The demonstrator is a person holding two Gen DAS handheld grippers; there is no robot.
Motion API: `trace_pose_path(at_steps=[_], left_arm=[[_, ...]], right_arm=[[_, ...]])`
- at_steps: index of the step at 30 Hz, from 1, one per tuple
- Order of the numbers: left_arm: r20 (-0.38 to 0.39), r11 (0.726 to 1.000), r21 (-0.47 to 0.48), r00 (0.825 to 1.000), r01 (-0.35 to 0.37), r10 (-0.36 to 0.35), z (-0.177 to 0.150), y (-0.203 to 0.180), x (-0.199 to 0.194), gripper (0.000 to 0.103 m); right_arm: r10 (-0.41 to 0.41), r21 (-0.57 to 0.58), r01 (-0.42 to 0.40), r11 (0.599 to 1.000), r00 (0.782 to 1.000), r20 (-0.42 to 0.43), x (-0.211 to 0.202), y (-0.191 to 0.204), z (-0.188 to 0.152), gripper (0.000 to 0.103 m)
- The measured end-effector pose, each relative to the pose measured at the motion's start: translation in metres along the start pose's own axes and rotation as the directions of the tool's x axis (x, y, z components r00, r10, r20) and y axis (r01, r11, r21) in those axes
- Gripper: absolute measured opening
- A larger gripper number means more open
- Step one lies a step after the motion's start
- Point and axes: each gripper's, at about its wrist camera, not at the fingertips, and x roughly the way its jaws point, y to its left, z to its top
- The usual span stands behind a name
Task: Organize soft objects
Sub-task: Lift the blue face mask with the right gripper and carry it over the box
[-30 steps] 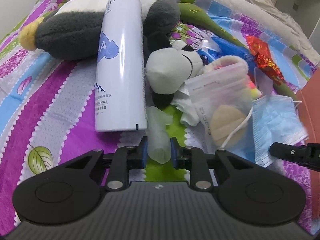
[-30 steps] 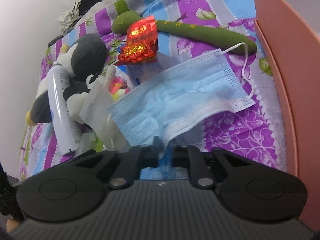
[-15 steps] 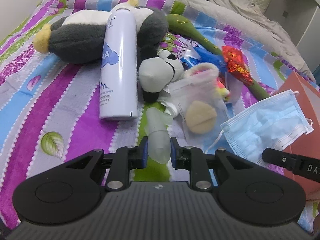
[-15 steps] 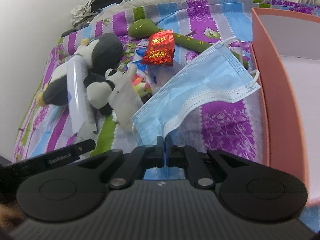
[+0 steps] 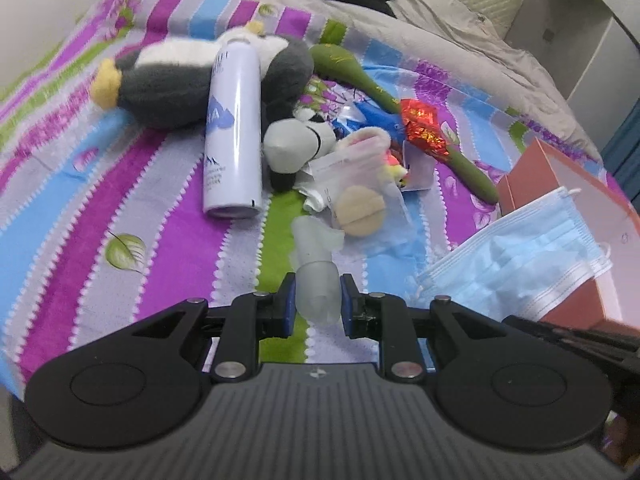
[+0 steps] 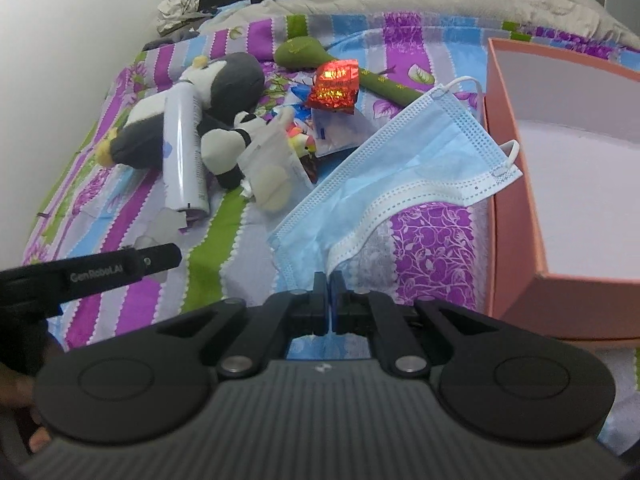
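My left gripper (image 5: 318, 300) is shut on a frosted, translucent soft piece (image 5: 316, 256), which it holds above the striped bedspread (image 5: 160, 216). My right gripper (image 6: 330, 292) is shut on the corner of a blue face mask (image 6: 400, 168); the mask hangs in the air and its far end reaches the rim of an open salmon-pink box (image 6: 516, 200). The left wrist view shows the same mask (image 5: 532, 256) at the right, in front of the box (image 5: 536, 172).
A pile lies on the bed: a grey penguin plush (image 5: 168, 88), a white spray can (image 5: 234, 128), a small panda plush (image 5: 292, 148), a zip bag with a beige puff (image 5: 360, 208), a red foil packet (image 5: 424, 124) and a long green plush (image 5: 464, 164). A grey quilt (image 5: 440, 28) lies behind.
Both grippers have risen and drawn back from the pile with their loads. The mask has come off the bed and swung toward the pink box.
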Motion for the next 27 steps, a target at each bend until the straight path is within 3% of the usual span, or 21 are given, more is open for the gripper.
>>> trace_pose_path(at_steps=[7,15,27], left_arm=[[0.032,0.999,0.024,0.999,0.023,-0.024,0.002,-0.009,-0.031,0.025],[0.102,0.993,0.08,0.99,0.091,-0.099,0.025,-0.035,-0.067,0.026],[0.186,0.961,0.188,0.953,0.204,-0.239,0.075,-0.116,-0.101,0.026]], right_arm=[[-0.009,-0.043,0.011,0.999,0.999,0.049,-0.031,0.007,-0.007,0.004],[-0.021,-0.051,0.029,0.998,0.99,0.138,-0.066,0.001,0.006,0.004],[-0.114,-0.01,0.123,0.992,0.945,0.308,-0.127,-0.04,0.049,0.004]])
